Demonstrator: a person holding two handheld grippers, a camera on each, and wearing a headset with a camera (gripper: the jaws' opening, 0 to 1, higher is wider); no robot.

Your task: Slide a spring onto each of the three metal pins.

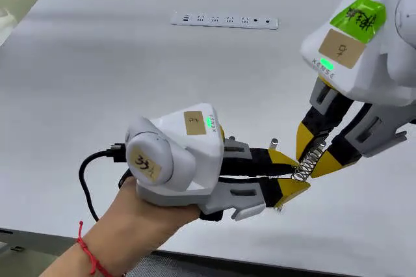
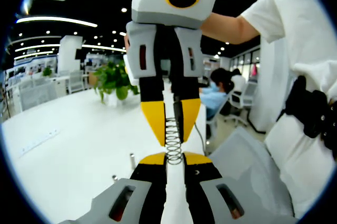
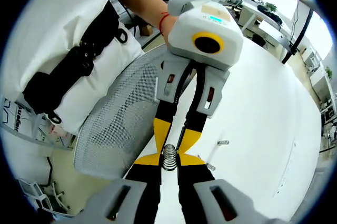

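Note:
A small metal spring (image 1: 308,162) hangs above the white table, caught between two grippers that meet tip to tip. My left gripper (image 1: 297,174), held in a hand at lower left, points right with its jaws closed on one end of the spring (image 2: 173,141). From the upper right my right gripper (image 1: 312,165) reaches down, shut on the other end of that spring (image 3: 168,156). Short upright metal pins stand on the table just below: one pin (image 1: 274,142) left of the tips, with two pins (image 2: 132,160) (image 3: 222,142) showing in each gripper view.
A white power strip (image 1: 224,21) lies far back on the table (image 1: 130,82). A black cable (image 1: 88,176) trails from the left gripper. The table's front edge runs just below the hand. A grey mesh chair (image 3: 121,124) stands beside the person.

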